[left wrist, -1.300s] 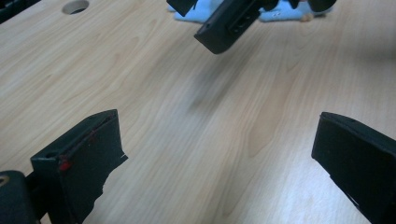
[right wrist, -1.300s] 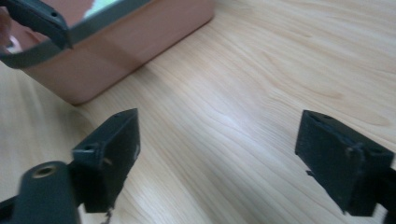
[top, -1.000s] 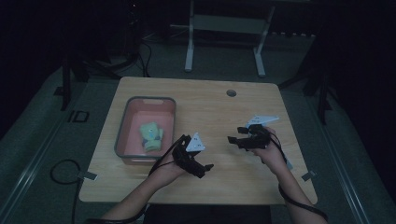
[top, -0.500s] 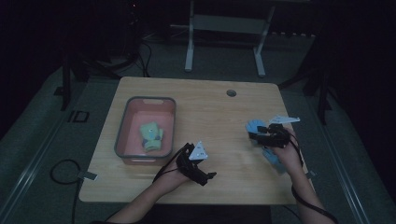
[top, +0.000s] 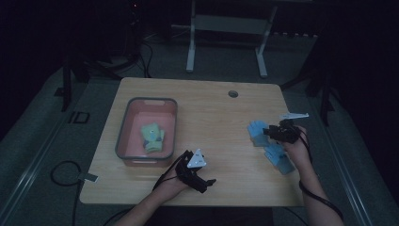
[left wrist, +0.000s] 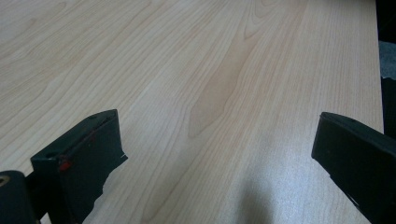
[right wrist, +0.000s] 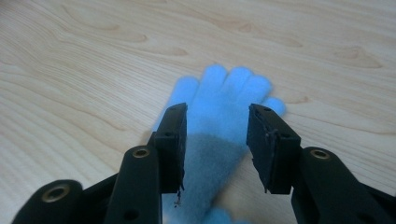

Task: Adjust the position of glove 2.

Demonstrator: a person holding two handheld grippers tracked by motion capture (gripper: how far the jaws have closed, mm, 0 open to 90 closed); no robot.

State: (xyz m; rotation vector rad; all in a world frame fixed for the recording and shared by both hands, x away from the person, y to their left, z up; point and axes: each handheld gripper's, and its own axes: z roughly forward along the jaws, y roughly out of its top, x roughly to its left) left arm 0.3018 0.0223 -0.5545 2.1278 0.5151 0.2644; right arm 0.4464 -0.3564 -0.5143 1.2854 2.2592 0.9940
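The right gripper [right wrist: 215, 135] straddles a light-blue knitted glove [right wrist: 224, 100] at the table's right side; its jaws have just been closing, pads not yet pressing. A second blue glove [top: 281, 159] lies just nearer. The left gripper [left wrist: 219, 154], spread wide, hovers over the bare light wooden table [left wrist: 187, 56].
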